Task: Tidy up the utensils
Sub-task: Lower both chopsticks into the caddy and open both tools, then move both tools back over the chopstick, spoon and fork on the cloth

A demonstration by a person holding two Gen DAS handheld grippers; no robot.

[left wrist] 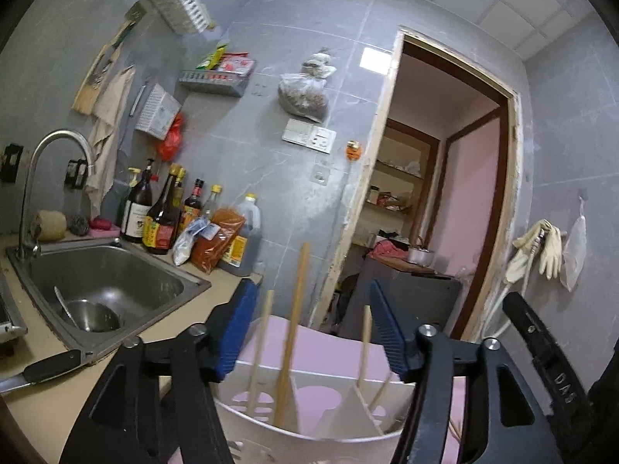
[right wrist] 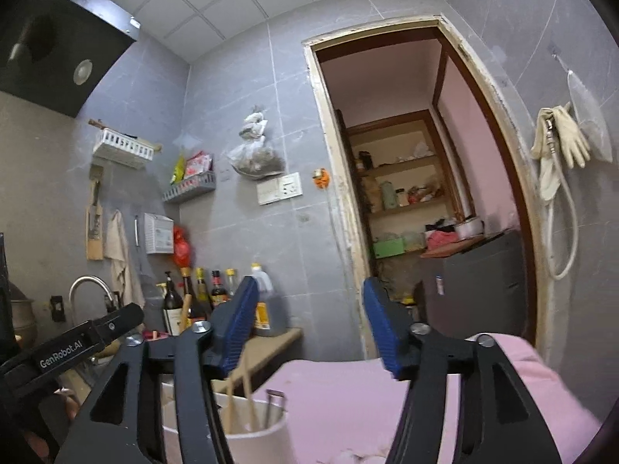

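A white utensil holder (left wrist: 267,423) with a pink back panel sits just below my left gripper (left wrist: 311,288). A long wooden spatula handle (left wrist: 296,309) and wooden chopsticks (left wrist: 263,332) stand upright in it. The blue pads are spread wide and press on nothing, so the left gripper is open. In the right wrist view, the same holder (right wrist: 257,435) contains chopsticks (right wrist: 236,396) and a metal utensil (right wrist: 274,400). My right gripper (right wrist: 309,282) is open above the pink panel (right wrist: 340,394) with nothing between its fingers. A black-handled knife (left wrist: 50,367) lies on the counter at left.
A steel sink (left wrist: 162,270) with a bowl and spoon in it lies left, under a curved tap (left wrist: 42,162). Sauce bottles (left wrist: 162,212) and bags crowd the counter's back corner. An open doorway (left wrist: 445,193) leads to shelves; gloves (left wrist: 545,247) hang on the right wall.
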